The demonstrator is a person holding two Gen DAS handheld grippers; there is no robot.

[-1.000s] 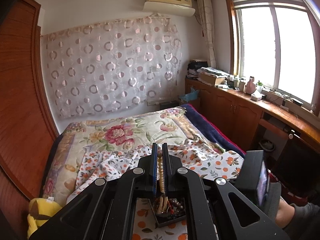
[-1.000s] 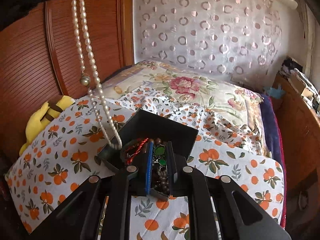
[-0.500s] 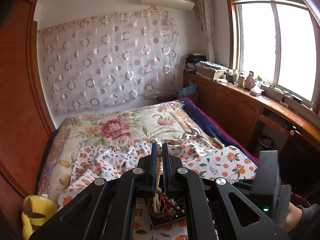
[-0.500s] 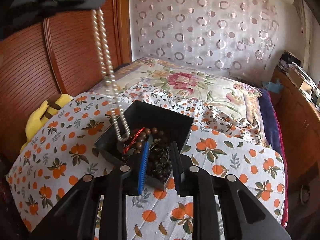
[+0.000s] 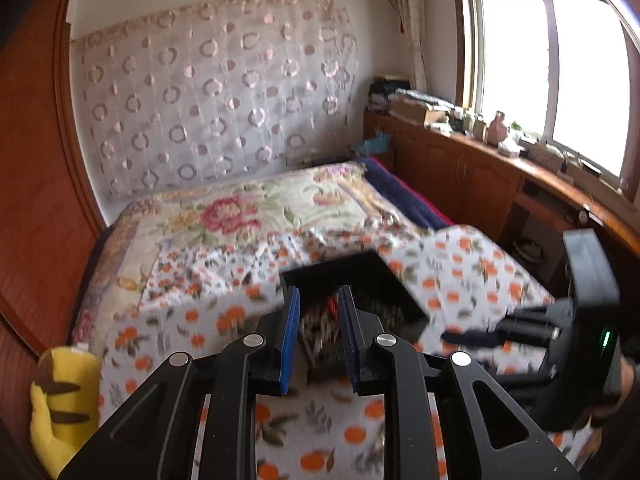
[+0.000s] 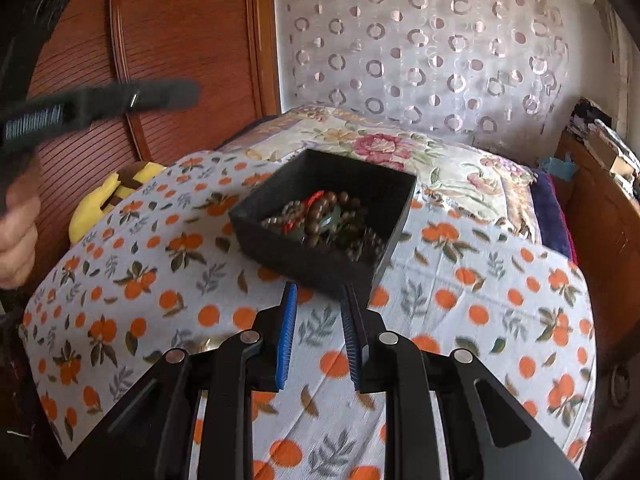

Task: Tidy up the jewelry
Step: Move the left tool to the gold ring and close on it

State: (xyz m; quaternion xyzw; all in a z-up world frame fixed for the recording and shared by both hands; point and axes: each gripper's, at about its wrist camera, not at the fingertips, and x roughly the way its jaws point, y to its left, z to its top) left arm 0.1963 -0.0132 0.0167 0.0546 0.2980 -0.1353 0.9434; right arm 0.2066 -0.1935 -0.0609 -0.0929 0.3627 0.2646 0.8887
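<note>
Opening above a black box (image 5: 394, 294) of beads (image 6: 328, 220) on the bed, left tongs (image 5: 319, 334) empty, right tongs (image 6: 319, 334) spread, empty, near the box.

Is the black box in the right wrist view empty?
No, the black box on the orange-print cloth holds a heap of brown bead strands and other jewelry.
</note>
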